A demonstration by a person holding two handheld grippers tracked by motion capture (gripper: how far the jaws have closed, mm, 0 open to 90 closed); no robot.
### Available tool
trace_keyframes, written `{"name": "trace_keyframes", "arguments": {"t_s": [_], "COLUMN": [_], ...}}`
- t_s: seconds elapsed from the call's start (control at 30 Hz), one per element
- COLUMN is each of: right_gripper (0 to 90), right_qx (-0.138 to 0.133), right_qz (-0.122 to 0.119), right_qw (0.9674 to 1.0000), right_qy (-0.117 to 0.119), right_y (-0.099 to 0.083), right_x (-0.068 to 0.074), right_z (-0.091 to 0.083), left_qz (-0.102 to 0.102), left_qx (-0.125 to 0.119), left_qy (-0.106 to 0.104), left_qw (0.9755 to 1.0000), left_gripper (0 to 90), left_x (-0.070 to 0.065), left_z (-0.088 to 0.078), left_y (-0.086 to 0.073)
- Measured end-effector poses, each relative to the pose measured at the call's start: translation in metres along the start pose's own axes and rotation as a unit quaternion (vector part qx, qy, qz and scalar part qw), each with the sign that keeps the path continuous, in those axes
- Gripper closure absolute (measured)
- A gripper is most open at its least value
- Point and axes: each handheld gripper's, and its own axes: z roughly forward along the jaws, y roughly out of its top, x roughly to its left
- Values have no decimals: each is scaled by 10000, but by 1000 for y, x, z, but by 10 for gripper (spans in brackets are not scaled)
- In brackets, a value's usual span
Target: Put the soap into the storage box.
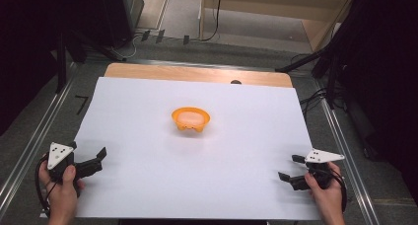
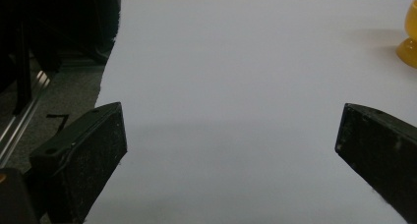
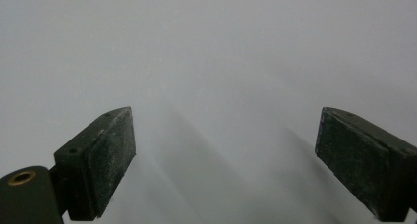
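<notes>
Resting wide open and empty at the sheet's (image 1: 148, 185) near corners, both grippers (image 1: 88, 158) (image 1: 291, 168) sit well apart from the bowl (image 1: 191, 119).

High view looks forward and down over the whole table (image 1: 148, 195); each claw view skims close above its white surface.

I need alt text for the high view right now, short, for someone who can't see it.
An orange bowl sits alone near the middle of a white sheet covering a wooden table. The left gripper and right gripper, each hand-held with jaws open and empty, rest at the sheet's near corners, well apart from the bowl.
</notes>
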Motion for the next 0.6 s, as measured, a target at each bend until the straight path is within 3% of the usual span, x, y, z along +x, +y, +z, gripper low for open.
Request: {"name": "trace_keyframes", "arguments": {"t_s": [0.27,0.37,0.47,0.6], "right_gripper": [80,125,129,174], "right_qx": [-440,-737,-797,-873], "right_qz": [266,418,429,462], "right_qw": [9986,9964,9959,9948], "right_qy": [-129,-60,46,-232], "right_y": [-15,-21,-23,-29], "right_x": [-6,-8,-9,-9], "right_z": [-17,-25,-28,-36], "left_qz": [-12,-13,-17,-17], "left_qx": [2,3,2,-3], "left_qy": [-5,-8,-8,-13], "left_qw": [10000,10000,10000,10000], "left_gripper": [0,0,0,0], "left_x": [0,0,0,0], "left_z": [0,0,0,0], "left_y": [0,0,0,0]}}
